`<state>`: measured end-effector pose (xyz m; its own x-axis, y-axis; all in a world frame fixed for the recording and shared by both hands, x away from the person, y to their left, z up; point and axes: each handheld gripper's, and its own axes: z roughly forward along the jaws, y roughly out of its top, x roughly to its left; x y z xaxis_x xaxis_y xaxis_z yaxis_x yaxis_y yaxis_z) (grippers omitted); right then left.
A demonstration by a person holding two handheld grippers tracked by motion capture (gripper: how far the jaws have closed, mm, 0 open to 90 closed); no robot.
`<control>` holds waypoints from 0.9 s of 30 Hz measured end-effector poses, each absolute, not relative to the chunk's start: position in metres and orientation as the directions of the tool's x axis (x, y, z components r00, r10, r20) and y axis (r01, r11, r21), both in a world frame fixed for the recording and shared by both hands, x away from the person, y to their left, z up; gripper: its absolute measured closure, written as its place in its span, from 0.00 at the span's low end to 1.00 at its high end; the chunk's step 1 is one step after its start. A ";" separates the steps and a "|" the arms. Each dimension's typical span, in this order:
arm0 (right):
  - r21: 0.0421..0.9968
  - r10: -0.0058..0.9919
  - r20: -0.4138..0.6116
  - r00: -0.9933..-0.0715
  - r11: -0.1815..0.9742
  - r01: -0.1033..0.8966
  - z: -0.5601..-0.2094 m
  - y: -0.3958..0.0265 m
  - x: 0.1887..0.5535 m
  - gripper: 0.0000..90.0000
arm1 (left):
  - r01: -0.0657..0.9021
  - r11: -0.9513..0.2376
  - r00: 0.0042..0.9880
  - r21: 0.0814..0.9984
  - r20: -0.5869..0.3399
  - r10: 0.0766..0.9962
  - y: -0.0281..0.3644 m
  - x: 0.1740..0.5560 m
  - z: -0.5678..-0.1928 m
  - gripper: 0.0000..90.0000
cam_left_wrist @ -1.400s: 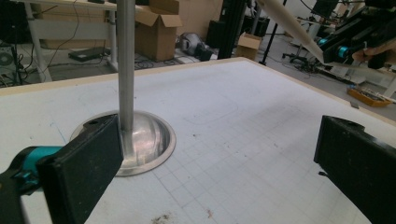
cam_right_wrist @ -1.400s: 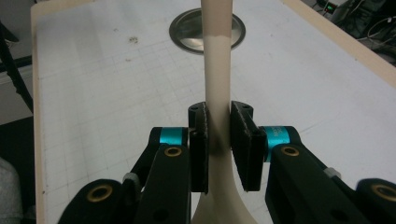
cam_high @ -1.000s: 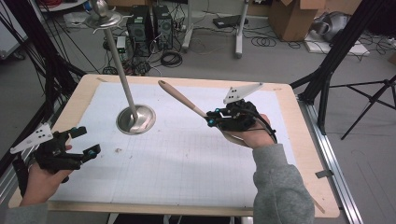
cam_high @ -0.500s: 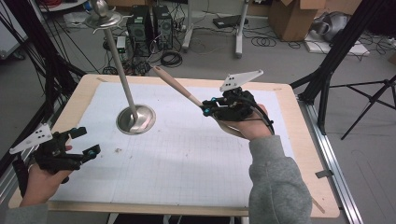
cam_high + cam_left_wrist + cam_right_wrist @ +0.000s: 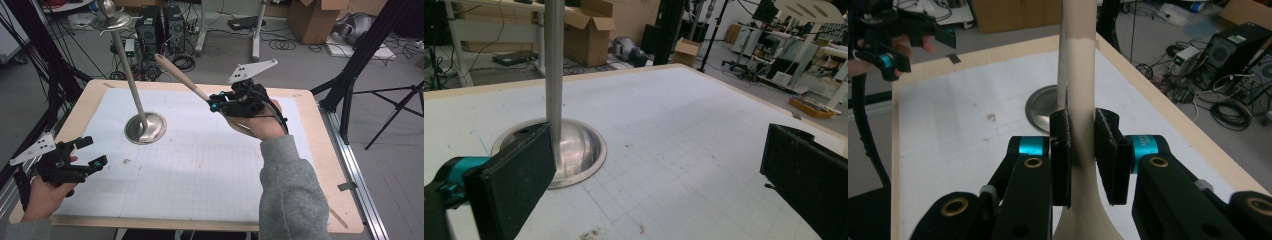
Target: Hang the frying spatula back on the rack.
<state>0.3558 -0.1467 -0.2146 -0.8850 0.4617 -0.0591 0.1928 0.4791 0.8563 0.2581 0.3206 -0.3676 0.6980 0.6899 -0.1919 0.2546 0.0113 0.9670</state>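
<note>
My right gripper (image 5: 216, 104) is shut on the handle of a wooden spoon (image 5: 182, 80), held in the air over the right half of the table. The handle points up and left toward a metal stand. In the right gripper view the pads (image 5: 1060, 150) clamp the pale spoon (image 5: 1080, 75) from both sides, and its wider end hangs below them. The stand has a round steel base (image 5: 145, 128), a leaning pole (image 5: 127, 70) and a hooked top (image 5: 110, 17). My left gripper (image 5: 92, 151) is open and has nothing in it, low at the table's front left. Its jaws frame the stand's base (image 5: 579, 150).
A white gridded mat (image 5: 200, 165) covers the wooden table (image 5: 320, 150). Black frame posts (image 5: 360, 65) stand at the right and left sides. Computers, cables and cardboard boxes (image 5: 310, 20) lie on the floor beyond the far edge.
My right hand has risen with the spoon in it, and the handle's tip has swung up and further left toward the stand's pole. The left hand has stayed where it was.
</note>
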 end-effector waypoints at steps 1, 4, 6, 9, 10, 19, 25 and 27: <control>0.858 0.460 -0.060 -0.886 0.478 0.191 -0.214 -0.146 0.356 0.86 | 0.255 0.014 0.699 0.967 -0.194 0.688 0.321 0.258 -0.368 0.02; 0.863 0.460 -0.054 -0.886 0.468 0.190 -0.209 -0.141 0.359 0.86 | 0.254 0.017 0.698 0.967 -0.196 0.689 0.322 0.258 -0.367 0.02; 0.864 0.461 -0.060 -0.885 0.467 0.185 -0.206 -0.137 0.360 0.86 | 0.255 0.020 0.698 0.967 -0.198 0.688 0.322 0.257 -0.367 0.02; 0.870 0.466 -0.059 -0.883 0.457 0.183 -0.202 -0.132 0.362 0.86 | 0.255 0.025 0.697 0.967 -0.201 0.688 0.322 0.257 -0.367 0.02; 0.872 0.469 -0.060 -0.881 0.454 0.182 -0.201 -0.130 0.363 0.86 | 0.255 0.024 0.698 0.967 -0.201 0.688 0.322 0.257 -0.368 0.02; 0.882 0.479 -0.073 -0.875 0.441 0.168 -0.192 -0.119 0.366 0.86 | 0.255 0.027 0.697 0.967 -0.203 0.687 0.322 0.255 -0.367 0.02; 0.883 0.477 -0.079 -0.875 0.440 0.160 -0.184 -0.111 0.367 0.86 | 0.254 0.029 0.695 0.967 -0.204 0.689 0.324 0.253 -0.367 0.02; 0.885 0.479 -0.081 -0.874 0.438 0.158 -0.183 -0.109 0.367 0.86 | 0.256 0.031 0.695 0.966 -0.207 0.688 0.325 0.253 -0.367 0.02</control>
